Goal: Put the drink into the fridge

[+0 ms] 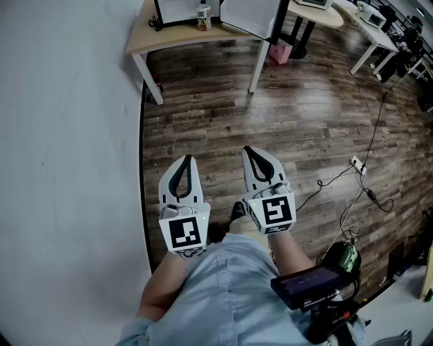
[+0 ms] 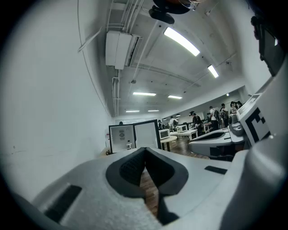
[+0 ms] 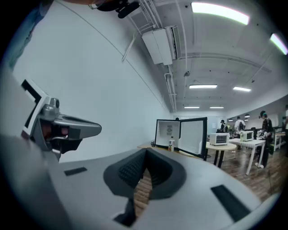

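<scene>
The drink, a small bottle [image 1: 202, 17], stands on a wooden table [image 1: 152, 37] at the far end of the room, in front of a small fridge [image 1: 177, 9] whose door [image 1: 250, 16] hangs open to the right. In the gripper views the bottle [image 2: 128, 145] [image 3: 171, 144] is far off, beside the open fridge [image 2: 121, 137] [image 3: 167, 131]. My left gripper [image 1: 187, 157] [image 2: 145, 149] and right gripper [image 1: 247, 149] [image 3: 145, 151] are held side by side close to my body. Both point toward the table, shut and empty.
A white wall [image 1: 67, 169] runs along the left. A pink bag [image 1: 281, 52] sits under the table. Cables and a power strip [image 1: 356, 164] lie on the wooden floor at the right. More tables [image 1: 375, 37] and people [image 2: 216, 114] fill the far right.
</scene>
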